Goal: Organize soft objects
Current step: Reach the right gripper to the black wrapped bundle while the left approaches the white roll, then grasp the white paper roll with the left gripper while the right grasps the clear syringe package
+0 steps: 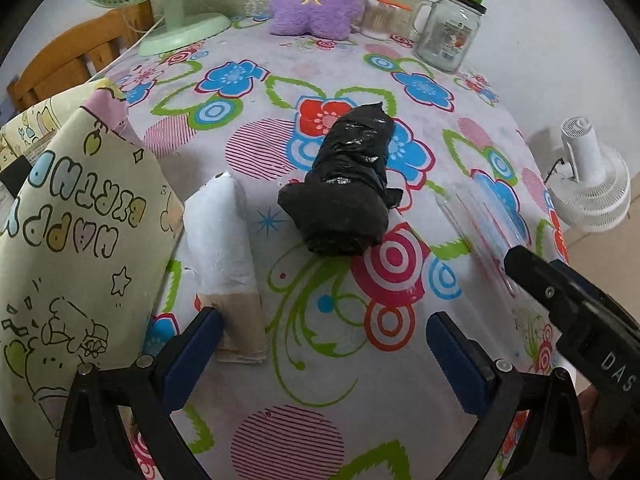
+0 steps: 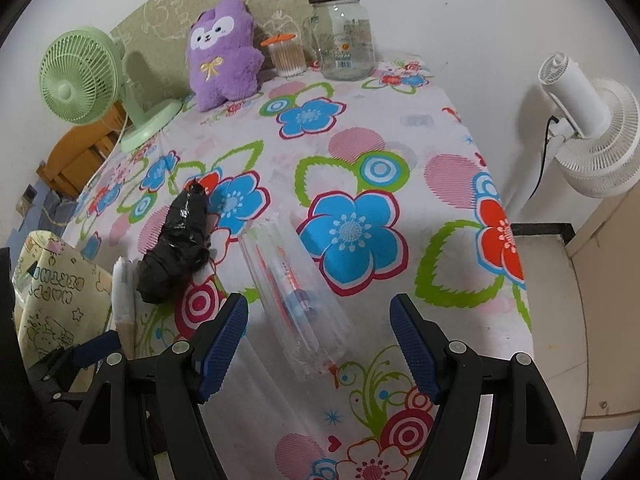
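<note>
Black roll (image 1: 346,188) mid-table, clear roll (image 2: 296,300) near right edge (tablecloth (image 2: 440,264) bare beyond) — jaws apart

Black bag roll (image 1: 348,188) — bright flowered tablecloth (image 1: 400,80) — purple plush (image 1: 316,0).

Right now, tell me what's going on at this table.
A person holds a gripper in each hand over a flowered tablecloth, sorting soft rolls. The left gripper has its jaws open, the white roll just by one finger. The right gripper has its jaws open around the near end of the clear roll. The black roll lies between them, untouched.
</note>
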A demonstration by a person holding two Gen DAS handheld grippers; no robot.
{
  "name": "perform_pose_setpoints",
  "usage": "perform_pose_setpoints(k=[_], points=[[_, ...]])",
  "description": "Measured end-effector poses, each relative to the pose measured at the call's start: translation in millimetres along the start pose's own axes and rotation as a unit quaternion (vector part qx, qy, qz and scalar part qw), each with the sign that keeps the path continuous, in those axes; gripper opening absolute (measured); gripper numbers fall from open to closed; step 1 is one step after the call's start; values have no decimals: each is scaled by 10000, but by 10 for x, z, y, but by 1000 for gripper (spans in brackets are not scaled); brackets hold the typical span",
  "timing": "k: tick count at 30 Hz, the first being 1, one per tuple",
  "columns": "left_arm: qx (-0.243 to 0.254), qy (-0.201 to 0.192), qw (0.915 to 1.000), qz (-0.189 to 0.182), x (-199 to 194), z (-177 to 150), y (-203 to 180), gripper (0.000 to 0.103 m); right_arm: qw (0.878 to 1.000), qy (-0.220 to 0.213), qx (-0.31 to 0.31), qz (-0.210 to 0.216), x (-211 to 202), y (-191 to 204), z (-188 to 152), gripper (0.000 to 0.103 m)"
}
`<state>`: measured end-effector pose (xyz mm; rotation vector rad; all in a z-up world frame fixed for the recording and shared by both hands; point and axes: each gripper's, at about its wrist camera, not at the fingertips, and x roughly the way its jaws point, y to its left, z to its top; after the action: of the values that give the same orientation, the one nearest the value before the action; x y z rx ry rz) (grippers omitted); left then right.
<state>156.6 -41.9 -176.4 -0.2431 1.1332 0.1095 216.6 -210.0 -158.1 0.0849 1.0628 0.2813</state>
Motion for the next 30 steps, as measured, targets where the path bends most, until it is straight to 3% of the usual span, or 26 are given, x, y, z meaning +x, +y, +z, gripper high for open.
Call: perform_pose_setpoints(k=[5, 11, 18, 22, 25, 30], points=[[-201, -64, 9997, 100, 10, 19, 23, 103, 9999, 108, -88, 16, 103, 5, 26, 76], [-864, -180, 9937, 684, 21, -29, 84, 103, 9998, 159, -144, 26, 198, -25, 73, 76], [-827, -246, 9909, 1037, 93, 11, 49, 103, 9996, 155, -191, 107, 255, -51, 98, 76], [-878, -290, 9905, 1014, 116, 47, 61, 101, 9995, 158, -226, 126, 260, -55, 111, 76], [-790, -375, 9908, 1032, 115, 58, 46, 95, 9995, 147, -235, 123, 268, -55, 119, 76], [-602, -581, 9918, 964, 75, 89, 40, 64, 9995, 147, -281, 90, 284, -30, 130, 76]])
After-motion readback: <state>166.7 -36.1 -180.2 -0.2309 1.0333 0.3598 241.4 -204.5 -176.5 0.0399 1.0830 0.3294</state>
